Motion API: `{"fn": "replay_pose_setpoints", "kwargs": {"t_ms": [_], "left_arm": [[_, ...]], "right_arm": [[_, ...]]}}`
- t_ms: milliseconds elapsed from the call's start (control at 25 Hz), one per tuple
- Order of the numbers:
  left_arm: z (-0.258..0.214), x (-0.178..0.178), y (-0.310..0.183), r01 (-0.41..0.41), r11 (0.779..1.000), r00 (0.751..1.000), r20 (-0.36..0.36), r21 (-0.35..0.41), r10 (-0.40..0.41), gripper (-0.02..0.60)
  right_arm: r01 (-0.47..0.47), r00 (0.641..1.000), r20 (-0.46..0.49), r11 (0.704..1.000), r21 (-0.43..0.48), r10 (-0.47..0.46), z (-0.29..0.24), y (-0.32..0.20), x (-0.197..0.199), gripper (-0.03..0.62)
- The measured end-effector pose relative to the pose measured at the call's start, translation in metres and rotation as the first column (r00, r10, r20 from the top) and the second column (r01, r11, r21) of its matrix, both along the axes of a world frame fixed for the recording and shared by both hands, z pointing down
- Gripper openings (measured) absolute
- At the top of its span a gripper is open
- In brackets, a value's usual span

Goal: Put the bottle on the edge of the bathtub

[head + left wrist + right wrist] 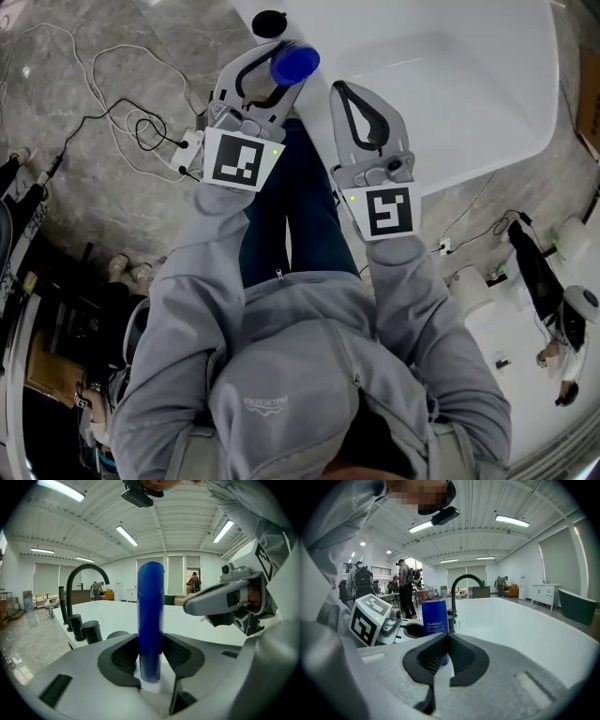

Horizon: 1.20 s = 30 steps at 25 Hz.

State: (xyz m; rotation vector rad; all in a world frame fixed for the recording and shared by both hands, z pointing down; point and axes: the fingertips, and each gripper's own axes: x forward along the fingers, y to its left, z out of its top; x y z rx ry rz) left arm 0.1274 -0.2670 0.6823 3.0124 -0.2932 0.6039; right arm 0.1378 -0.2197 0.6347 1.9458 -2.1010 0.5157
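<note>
Bright open hall with strip lights overhead, grey marble floor (84, 187) strewn with cables (122, 112), white bathtub (487, 164) filling the head view from 12 to 2 o'clock.

Blue bottle (294, 63) upright, clamped at its lower body by the left tool (272, 70), over the tub's near rim. Black faucet (77, 588) at 9 o'clock of the bottle in the left gripper view, its knobs just beside. Right tool (345, 94) at 3 o'clock of the bottle, pinched closed on nothing, idle.

Step in hand, judging by this: setting the bottle down on the rim. Cannot tell whether the base already touches.

To do it well:
- Hold the bottle vertical; a tall, narrow body like this probably tips easily.
- Aim for the flat middle of the rim, not the inner slope toward 12 o'clock, nor the outer lip.
- Stay apart from the faucet knobs at 9 o'clock.
- Lower until the base sits flat, then spread the pads evenly and pull straight back toward 6 o'clock without brushing the sides.
- Leave the right tool well away from the bottle during release.
</note>
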Motion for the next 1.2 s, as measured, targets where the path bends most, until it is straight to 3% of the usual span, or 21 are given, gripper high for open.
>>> {"fn": "replay_pose_setpoints", "kwargs": {"t_ms": [560,720,840,1200], "left_arm": [[0.011,0.001,-0.001,-0.033,0.999,0.999,-0.010,-0.022,0.033,0.156],[0.019,-0.001,0.003,-0.029,0.999,0.999,0.020,-0.036,0.030,0.207],[0.022,-0.008,0.004,-0.009,1.000,0.998,0.059,-0.030,0.010,0.233],[-0.013,-0.042,0.005,0.072,0.993,0.996,0.055,-0.091,-0.068,0.245]], "right_arm": [[0.003,1.000,0.000,1.000,-0.001,-0.003,-0.002,-0.001,-0.006,0.002],[0.002,1.000,-0.001,1.000,0.009,-0.002,-0.008,-0.001,-0.007,0.002],[-0.002,1.000,-0.004,1.000,0.010,0.002,-0.014,0.003,-0.007,0.002],[0.000,1.000,-0.028,0.999,0.046,0.001,-0.061,0.004,-0.012,0.003]]}}
